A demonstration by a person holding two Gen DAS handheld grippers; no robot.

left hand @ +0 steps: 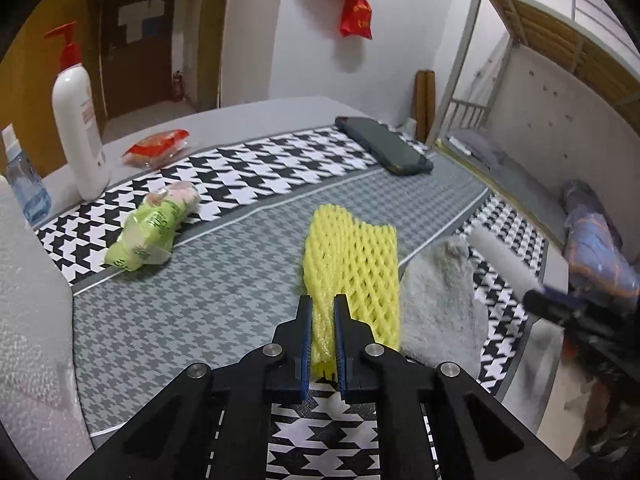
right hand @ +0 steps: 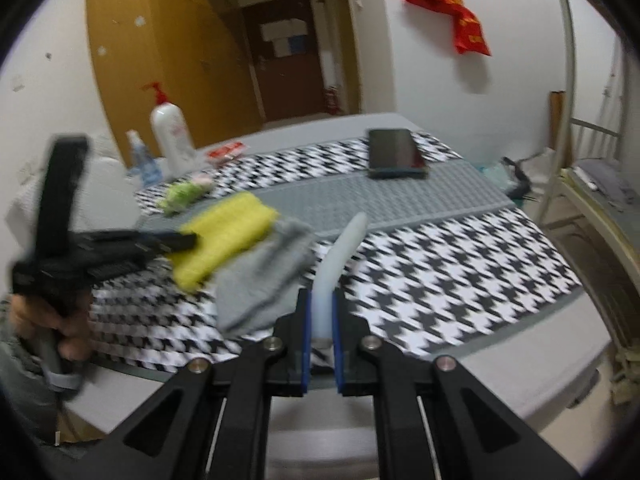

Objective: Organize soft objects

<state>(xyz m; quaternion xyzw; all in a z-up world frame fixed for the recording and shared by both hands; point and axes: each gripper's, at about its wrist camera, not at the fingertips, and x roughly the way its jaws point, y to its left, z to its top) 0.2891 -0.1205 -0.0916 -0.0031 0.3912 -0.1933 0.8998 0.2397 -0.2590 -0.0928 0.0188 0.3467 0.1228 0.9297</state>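
On the houndstooth-covered surface (left hand: 248, 184), the left gripper (left hand: 323, 308) fingers pinch the yellow foam net (left hand: 352, 256) beside a grey cloth (left hand: 440, 300); the right gripper (right hand: 320, 300) fingers pinch a white foam tube (right hand: 340, 252).

Blurred fisheye view over a tabletop (right hand: 520, 344) covered by a black-and-white houndstooth cloth (right hand: 448, 256). Right gripper (right hand: 322, 304) at bottom centre, jaws clamped on a pale white foam tube (right hand: 340, 252) rising away from them. Just left of the tube, a crumpled grey cloth (right hand: 264, 276); beyond that, touching it, yellow foam netting (right hand: 224, 232). Left gripper (right hand: 182, 240) at the netting's left edge, gripped by a hand (right hand: 60, 320). Farther back, a dark phone (right hand: 396, 154) and a white pump bottle (right hand: 172, 132).
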